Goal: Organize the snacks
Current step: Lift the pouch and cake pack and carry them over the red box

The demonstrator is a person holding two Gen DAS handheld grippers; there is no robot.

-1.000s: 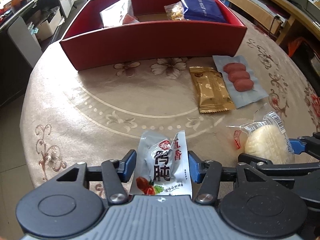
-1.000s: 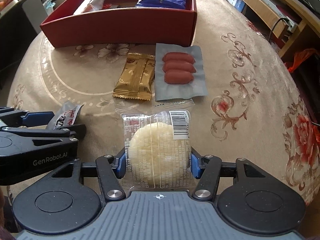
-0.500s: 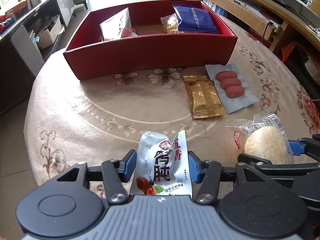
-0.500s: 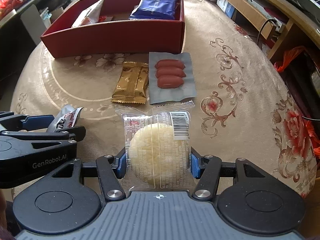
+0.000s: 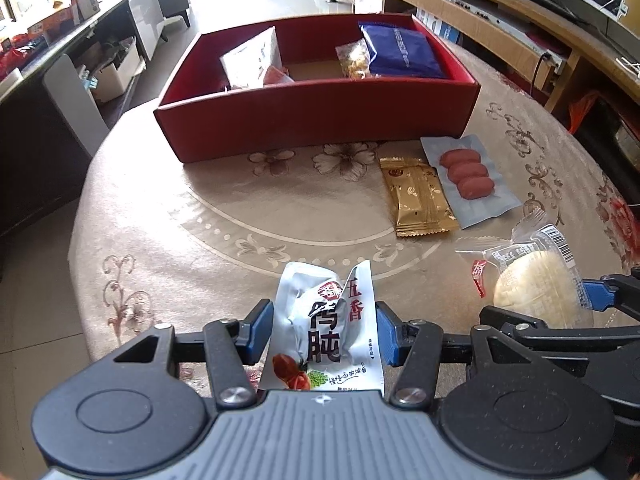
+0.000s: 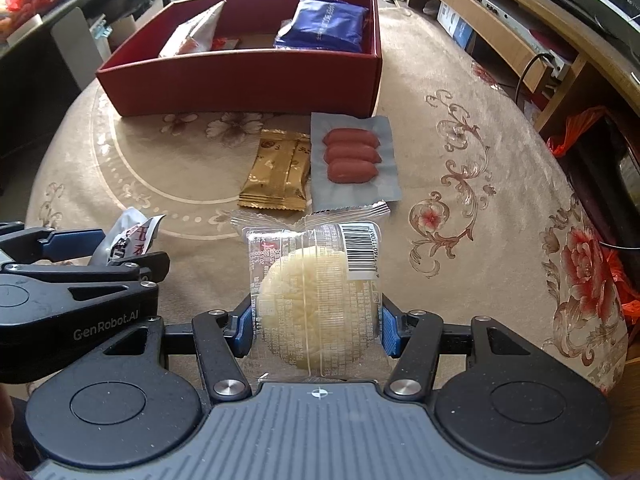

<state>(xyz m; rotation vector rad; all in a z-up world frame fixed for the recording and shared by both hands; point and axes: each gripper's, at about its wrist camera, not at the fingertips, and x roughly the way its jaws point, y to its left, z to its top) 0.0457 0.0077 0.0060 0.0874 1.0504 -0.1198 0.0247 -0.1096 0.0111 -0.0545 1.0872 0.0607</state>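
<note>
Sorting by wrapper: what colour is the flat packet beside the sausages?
Gold packet, clearest in the right wrist view.

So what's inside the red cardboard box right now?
Inside the red cardboard box: a dark blue snack bag, a small clear bag of golden snacks, and a white packet leaning over a red one. The near wall hides the floor behind it.

A crumpled silver pouch (image 5: 326, 328) printed with red and black characters is held upright at the near left, and a pale round cake in a clear wrapper (image 6: 316, 296) is held at the near right. On the table between these and the box, a gold packet (image 6: 278, 172) lies flat just left of a grey pack of three red sausages (image 6: 352, 156). The red box (image 5: 316, 118) at the far side holds a white bag (image 5: 252, 60) on its left and a blue packet (image 5: 402, 52) beside a small clear bag of snacks (image 5: 354, 58) on its right.
</note>
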